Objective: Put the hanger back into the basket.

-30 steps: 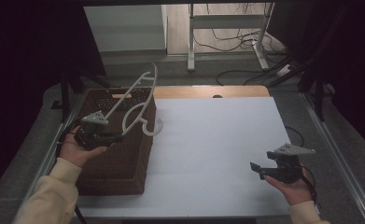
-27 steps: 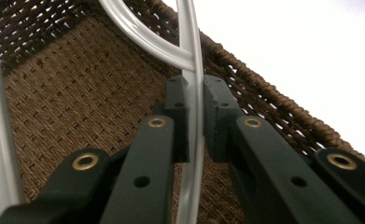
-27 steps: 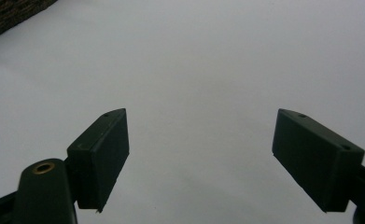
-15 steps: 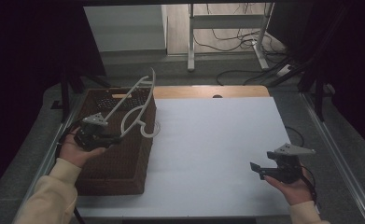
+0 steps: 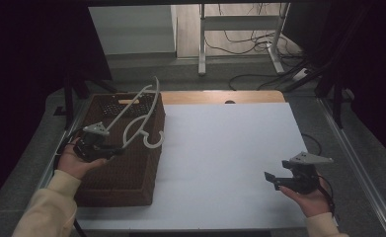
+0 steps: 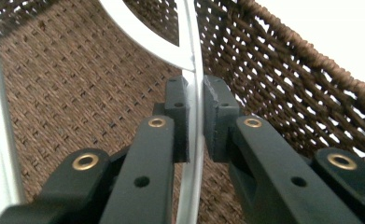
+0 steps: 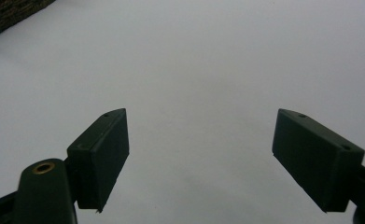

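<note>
left gripper at frame left, jaws pinching white hanger over wicker basket. we see right gripper lower right, jaws spread over white bench.

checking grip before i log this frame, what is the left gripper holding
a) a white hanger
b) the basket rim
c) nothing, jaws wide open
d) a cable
a: in the left gripper view the left gripper has its jaws closed on the thin bar of the white hanger, held over the brown woven basket; the right gripper is open over the white table.
</note>
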`<state>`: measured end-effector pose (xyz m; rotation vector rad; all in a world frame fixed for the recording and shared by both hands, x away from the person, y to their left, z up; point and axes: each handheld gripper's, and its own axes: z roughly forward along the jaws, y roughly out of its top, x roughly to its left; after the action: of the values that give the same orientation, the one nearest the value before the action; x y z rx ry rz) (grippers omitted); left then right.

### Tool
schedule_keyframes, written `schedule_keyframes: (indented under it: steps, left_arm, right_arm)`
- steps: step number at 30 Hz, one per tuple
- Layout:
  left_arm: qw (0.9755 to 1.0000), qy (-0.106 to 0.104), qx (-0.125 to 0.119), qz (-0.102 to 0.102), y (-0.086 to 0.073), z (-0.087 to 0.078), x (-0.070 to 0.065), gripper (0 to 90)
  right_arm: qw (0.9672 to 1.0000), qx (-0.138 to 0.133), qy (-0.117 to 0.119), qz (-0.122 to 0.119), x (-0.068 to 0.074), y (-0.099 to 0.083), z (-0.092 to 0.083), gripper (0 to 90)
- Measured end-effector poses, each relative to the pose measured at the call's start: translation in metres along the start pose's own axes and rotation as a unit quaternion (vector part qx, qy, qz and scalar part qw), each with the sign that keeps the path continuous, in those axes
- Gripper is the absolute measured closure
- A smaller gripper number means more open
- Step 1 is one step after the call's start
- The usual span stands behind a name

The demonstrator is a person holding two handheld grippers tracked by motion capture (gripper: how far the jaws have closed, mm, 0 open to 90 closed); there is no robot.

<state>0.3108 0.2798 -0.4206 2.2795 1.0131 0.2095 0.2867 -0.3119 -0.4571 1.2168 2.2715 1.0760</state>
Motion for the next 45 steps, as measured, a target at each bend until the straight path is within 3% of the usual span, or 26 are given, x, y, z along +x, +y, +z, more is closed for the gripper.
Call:
schedule_keyframes:
  steps: [7, 18, 38, 45]
  left_arm:
    - [0.9999, -0.004, 0.008, -0.011, -0.01, 0.002, 0.003, 81.8]
    - [0.9997, -0.013, 0.019, -0.011, -0.023, 0.001, 0.003, 81.7]
    - [0.9984, -0.038, 0.039, -0.012, -0.028, 0.002, 0.0, 81.5]
    - [0.9987, -0.032, 0.035, -0.02, -0.028, 0.001, 0.001, 80.6]
  right_arm:
    - [1.0, 0.0, 0.0, 0.002, 0.0, 0.0, 0.0, 18.8]
    - [1.0, 0.003, -0.001, 0.001, 0.0, -0.001, 0.001, 18.8]
    - [1.0, 0.003, -0.001, 0.0, 0.0, 0.0, 0.001, 18.7]
    - [1.0, 0.004, -0.001, 0.0, 0.0, -0.001, 0.001, 18.8]
